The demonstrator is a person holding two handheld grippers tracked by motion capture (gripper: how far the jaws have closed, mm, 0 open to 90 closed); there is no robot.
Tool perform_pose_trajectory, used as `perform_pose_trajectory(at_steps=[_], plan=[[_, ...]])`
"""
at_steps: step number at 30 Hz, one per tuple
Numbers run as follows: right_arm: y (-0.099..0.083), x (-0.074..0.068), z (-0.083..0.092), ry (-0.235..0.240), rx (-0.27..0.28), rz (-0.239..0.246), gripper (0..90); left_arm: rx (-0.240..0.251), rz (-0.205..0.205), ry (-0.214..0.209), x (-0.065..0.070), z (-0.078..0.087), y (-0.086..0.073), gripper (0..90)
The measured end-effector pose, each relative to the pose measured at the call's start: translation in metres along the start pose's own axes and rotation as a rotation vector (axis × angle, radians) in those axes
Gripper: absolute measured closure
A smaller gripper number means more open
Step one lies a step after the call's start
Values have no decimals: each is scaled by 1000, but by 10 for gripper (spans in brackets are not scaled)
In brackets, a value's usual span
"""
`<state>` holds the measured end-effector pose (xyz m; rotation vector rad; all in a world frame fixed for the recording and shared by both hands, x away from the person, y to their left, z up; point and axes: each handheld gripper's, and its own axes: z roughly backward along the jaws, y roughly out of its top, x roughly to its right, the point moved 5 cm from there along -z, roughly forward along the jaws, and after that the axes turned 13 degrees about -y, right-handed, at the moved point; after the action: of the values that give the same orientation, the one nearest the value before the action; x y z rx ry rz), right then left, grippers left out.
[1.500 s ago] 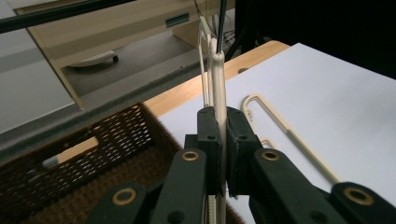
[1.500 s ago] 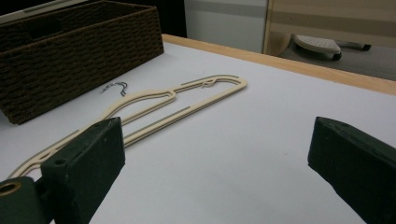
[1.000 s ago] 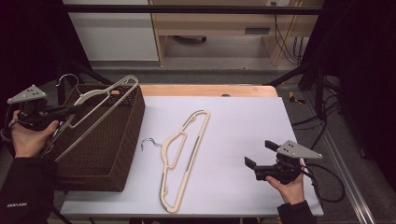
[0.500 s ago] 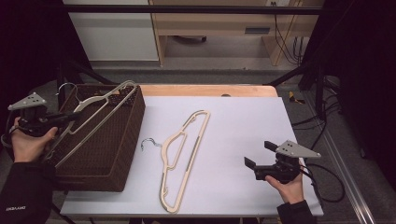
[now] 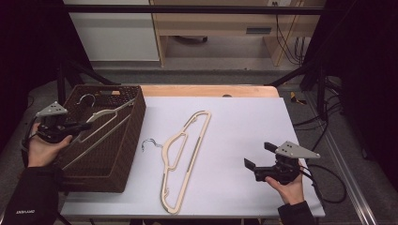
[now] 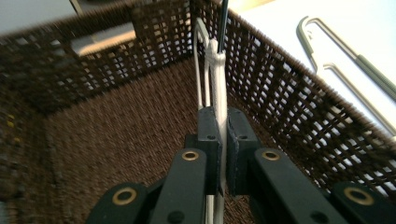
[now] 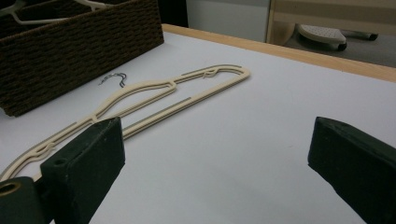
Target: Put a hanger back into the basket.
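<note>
The left gripper [image 6: 218, 140] pinches a cream plastic hanger [image 5: 101, 123] – the hanger slants inside the dark brown woven basket [image 5: 123, 154]. The right gripper [image 5: 257, 157] rests spread open, well apart from it, on the white table [image 5: 244, 126].

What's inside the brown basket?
Inside the brown basket is a cream hanger, pinched by the left gripper and leaning across it with its metal hook at the far end. The woven floor shows; the near corner is hidden by the wall.
</note>
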<state>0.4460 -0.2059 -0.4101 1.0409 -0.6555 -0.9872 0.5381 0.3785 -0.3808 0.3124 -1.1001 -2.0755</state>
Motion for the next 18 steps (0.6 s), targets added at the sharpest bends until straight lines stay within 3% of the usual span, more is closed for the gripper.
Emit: perform_pose_trajectory(at_steps=[6,8,10,12,18], plan=[[-1,-1,-2,5,-10,7,41,-26,40,23,-11,-5,-17,853],[-2,-2,-3,2,-10,3,40,-52,58,52,-15,-7,-23,841],[-2,-3,-3,5,-12,3,41,-70,90,81,-20,-7,-28,830],[-2,-3,-4,6,-13,2,41,-78,149,70,-23,-5,-30,817],[-3,-4,-5,11,-15,7,41,-113,223,158,-33,4,-35,744]])
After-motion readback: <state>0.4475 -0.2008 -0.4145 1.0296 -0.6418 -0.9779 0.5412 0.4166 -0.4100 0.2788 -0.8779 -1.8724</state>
